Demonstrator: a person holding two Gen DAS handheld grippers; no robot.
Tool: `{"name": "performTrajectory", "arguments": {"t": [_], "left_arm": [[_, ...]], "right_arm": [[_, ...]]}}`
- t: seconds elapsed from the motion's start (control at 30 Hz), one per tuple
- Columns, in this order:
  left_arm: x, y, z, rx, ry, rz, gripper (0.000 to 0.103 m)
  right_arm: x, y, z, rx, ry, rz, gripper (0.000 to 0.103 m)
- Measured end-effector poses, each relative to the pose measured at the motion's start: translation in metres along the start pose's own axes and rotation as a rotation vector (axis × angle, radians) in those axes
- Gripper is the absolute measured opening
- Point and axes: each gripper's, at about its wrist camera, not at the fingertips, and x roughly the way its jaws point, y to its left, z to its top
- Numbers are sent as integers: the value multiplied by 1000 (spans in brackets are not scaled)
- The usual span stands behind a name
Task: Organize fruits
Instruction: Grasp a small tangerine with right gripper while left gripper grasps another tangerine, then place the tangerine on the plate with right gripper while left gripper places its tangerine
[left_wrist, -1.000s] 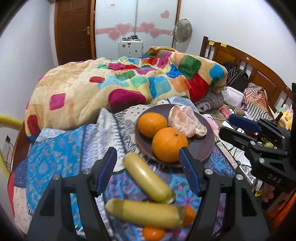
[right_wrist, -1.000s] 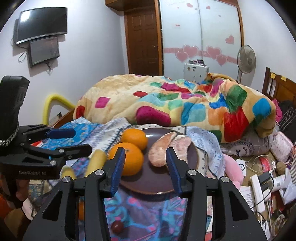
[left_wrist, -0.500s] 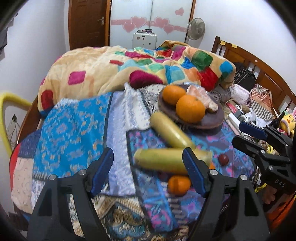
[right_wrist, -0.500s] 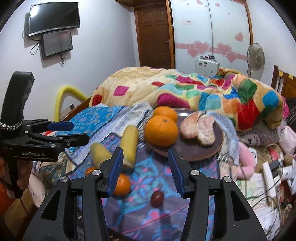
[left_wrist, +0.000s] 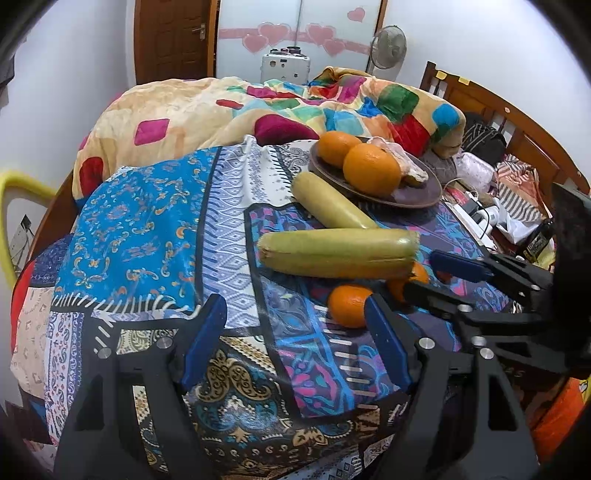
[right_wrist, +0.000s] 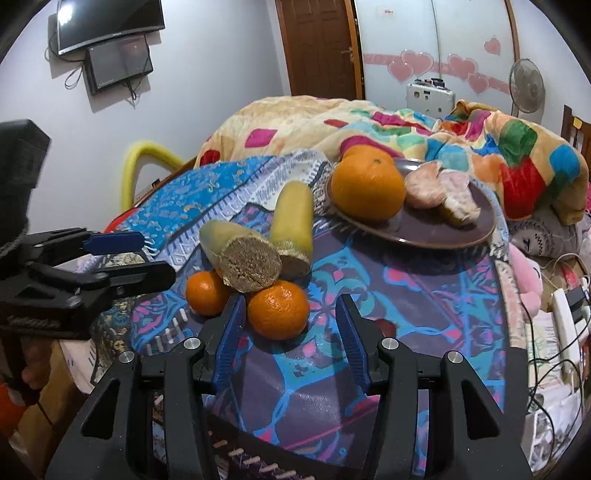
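Observation:
Two long yellow-green fruits (left_wrist: 336, 253) (right_wrist: 236, 247) lie crossed on the patterned cloth, with two small oranges (right_wrist: 279, 310) (left_wrist: 347, 304) beside their cut ends. A brown plate (right_wrist: 443, 229) (left_wrist: 406, 192) behind them holds two large oranges (right_wrist: 367, 188) (left_wrist: 371, 170) and peeled pink segments (right_wrist: 439, 192). My right gripper (right_wrist: 290, 306) is open, low over the cloth, and the nearer small orange sits just ahead of its tips, untouched. My left gripper (left_wrist: 291, 314) is open and empty near the table's front edge, short of the fruits. Each gripper shows in the other's view (left_wrist: 421, 273) (right_wrist: 155, 254).
A colourful quilt (left_wrist: 258, 103) is heaped on the bed behind the table. Cables and a white power strip (right_wrist: 565, 317) clutter the right side by the wooden headboard (left_wrist: 517, 122). A yellow tube (right_wrist: 140, 162) curves at the left. The cloth hangs over the table's near edge.
Both grippers have drawn back toward the near edge and sunk lower. The left jaws stand a little wider than a second ago. The small oranges have come into view in front of the right gripper.

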Motion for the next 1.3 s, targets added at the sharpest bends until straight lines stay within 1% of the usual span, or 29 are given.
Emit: {"name": "performTrajectory", "arguments": {"t": [0.07, 0.17, 0.27, 0.4, 0.53, 0.57, 0.67, 0.73, 0.97, 1.1, 1.3], "left_arm": [[1, -3, -1, 6, -3, 0, 77], [4, -7, -3, 11, 6, -15, 77], [9, -13, -5, 18, 15, -28, 74], [15, -20, -8, 27, 26, -57, 67], [23, -27, -8, 39, 39, -69, 58], [25, -28, -7, 38, 41, -73, 57], [31, -30, -5, 33, 44, -76, 48], [34, -31, -5, 32, 47, -74, 33], [23, -29, -13, 44, 37, -80, 33], [9, -27, -15, 47, 14, -81, 33], [-9, -24, 4, 53, -54, -82, 33]], "right_arm": [[6, 0, -1, 4, 14, 11, 47], [4, 0, -5, 15, 15, 54, 35], [-1, 2, -9, 2, 12, 40, 34], [-15, 0, -12, -4, -11, 20, 34], [-32, -7, -11, 6, -45, 9, 34], [-37, -9, -10, 8, -55, 2, 34], [-45, -15, -8, 17, -74, -20, 34], [-49, -20, -8, 29, -82, -27, 34], [-55, -38, -8, 64, -102, -63, 34], [-58, -46, -8, 74, -115, -83, 34], [-58, -58, -2, 91, -133, -103, 34]]}}
